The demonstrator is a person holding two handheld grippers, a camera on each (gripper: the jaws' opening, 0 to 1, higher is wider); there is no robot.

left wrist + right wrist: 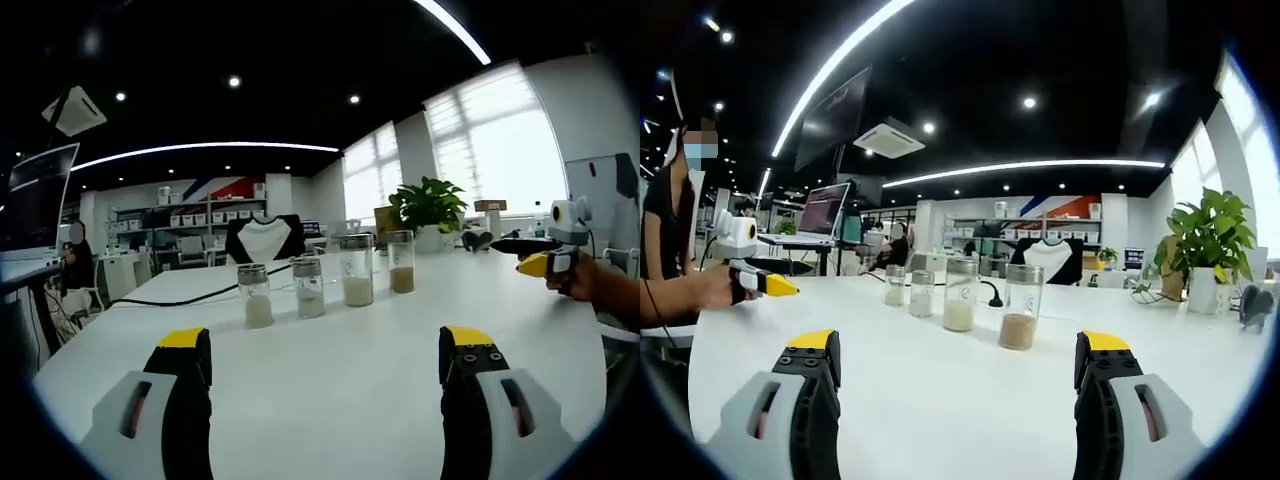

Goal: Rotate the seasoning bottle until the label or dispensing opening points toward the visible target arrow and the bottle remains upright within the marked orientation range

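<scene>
A wide bare stretch of white counter [330,370] lies between the left tongs [325,365] and a row of four clear seasoning bottles with metal lids, all upright and part-filled with powder. In the left gripper view the row runs straight ahead of the tongs: the two shorter bottles [255,295] [308,287] sit left of centre, the taller white-filled one [356,269] and the brown-filled one [401,262] further off to the right. The counter's far edge runs behind them, with a black cable [190,295] curving along it and a potted plant [430,210] beyond.

The left tongs stand wide apart, holding and touching nothing. The right tongs [958,365] are likewise wide open and empty; ahead of them the brown-filled bottle [1021,306] is nearest, well clear of both jaws, the others trailing off leftward. At the right edge of the left gripper view, a hand [590,280] grips the other tool over the counter.
</scene>
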